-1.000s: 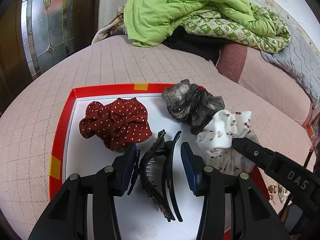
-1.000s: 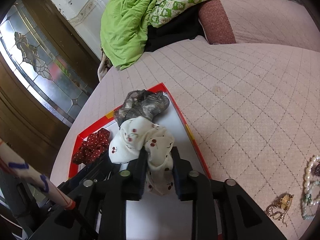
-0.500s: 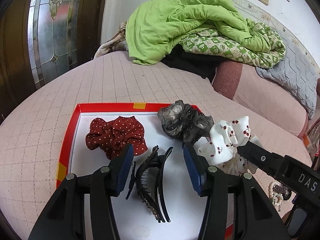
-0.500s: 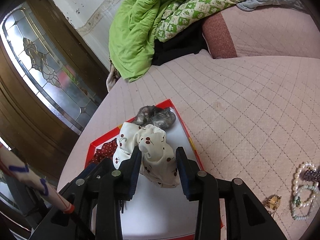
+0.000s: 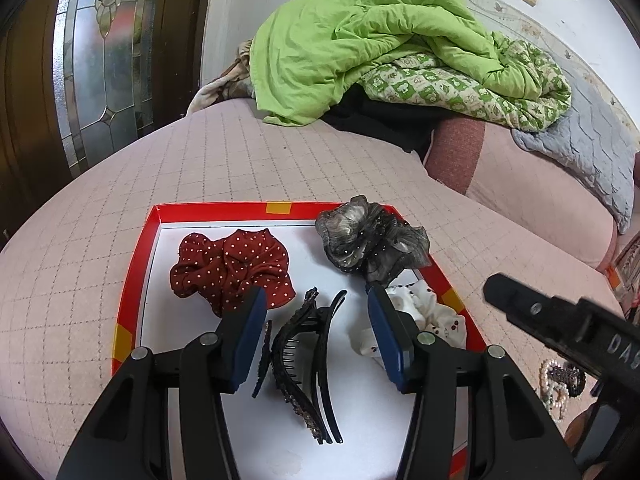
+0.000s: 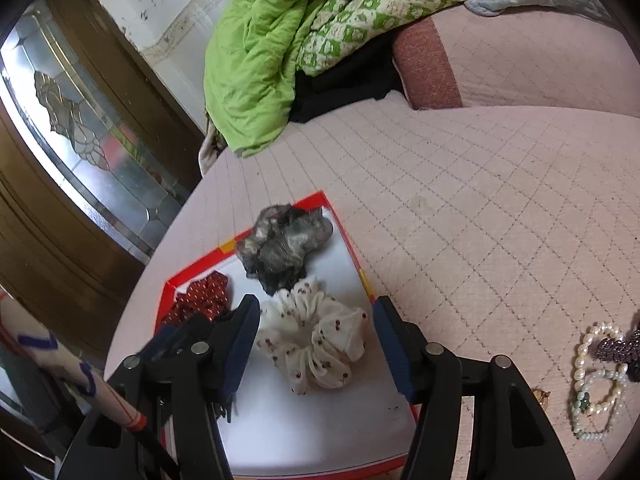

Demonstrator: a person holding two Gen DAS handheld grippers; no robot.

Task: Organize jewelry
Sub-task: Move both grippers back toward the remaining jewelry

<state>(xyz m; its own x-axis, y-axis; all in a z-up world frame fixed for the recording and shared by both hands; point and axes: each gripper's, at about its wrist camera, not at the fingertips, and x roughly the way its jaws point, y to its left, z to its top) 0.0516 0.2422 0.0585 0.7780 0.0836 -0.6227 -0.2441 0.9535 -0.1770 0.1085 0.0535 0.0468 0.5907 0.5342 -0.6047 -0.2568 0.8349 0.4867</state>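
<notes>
Although four hair pieces already lie in the tray (image 6: 352, 240), with the white scrunchie (image 6: 316, 344) near its right rim, the pearls (image 6: 592, 384) wait on the bed (image 6: 500, 216) right of the tray. Both the right gripper (image 6: 316, 348) and left gripper (image 5: 316, 336) are spread and empty. Beyond the tray lies a green quilt (image 5: 360, 48).

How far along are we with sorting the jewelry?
Done: three scrunchies, white, red and grey, plus hair clips, lie in the tray. In hand: nothing; both grippers are open. Left: pearl strands on the bed.
</notes>
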